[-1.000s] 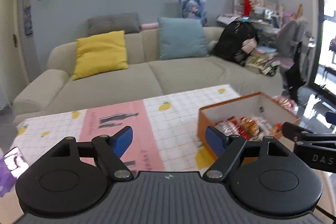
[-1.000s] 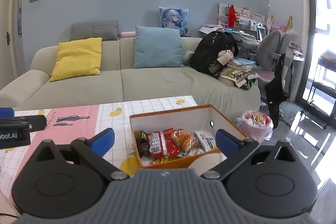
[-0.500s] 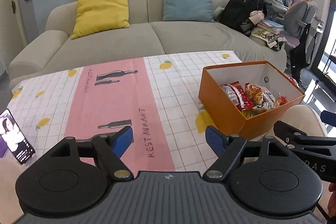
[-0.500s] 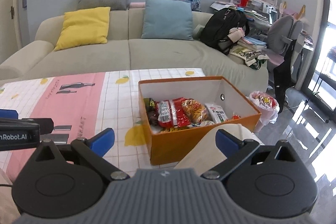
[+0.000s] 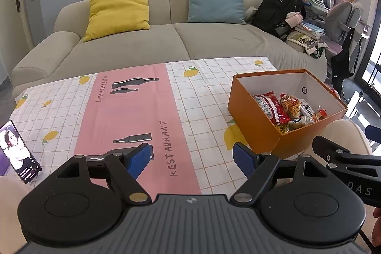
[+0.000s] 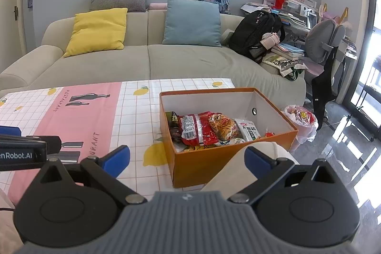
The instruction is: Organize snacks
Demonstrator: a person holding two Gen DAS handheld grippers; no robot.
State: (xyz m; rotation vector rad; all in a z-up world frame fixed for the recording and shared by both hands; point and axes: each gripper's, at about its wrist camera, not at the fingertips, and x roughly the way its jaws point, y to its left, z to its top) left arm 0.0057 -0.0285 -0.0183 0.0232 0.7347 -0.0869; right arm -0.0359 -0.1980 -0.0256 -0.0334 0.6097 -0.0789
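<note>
- A phone stands propped at the left edge of the bench, tilted back, its screen lit.
- The bench is covered by a cloth with a white grid, lemons and a pink strip down its middle printed with bottles.
- The left gripper hangs over the near edge of the bench, above the pink strip; its jaws stand wide apart with nothing between them, only cloth showing in the gap.
- The box, orange outside and white inside, sits open at the right end of the bench, near the right edge, one corner turned toward the near edge.
- The snacks lie in the near half of the box: a red packet with a clear window, an orange packet of strips just beside it, a white packet to the right of that, and a dark packet against the left wall. The far half of the box floor is bare.
- The right gripper hangs just in front of the box's near wall; its jaws are wide apart and hold nothing.
- A pale rounded shape, hard to identify, lies below the right gripper, against the box's near right corner.
- A pink bin with wrappers stands on the floor right of the bench.
</note>
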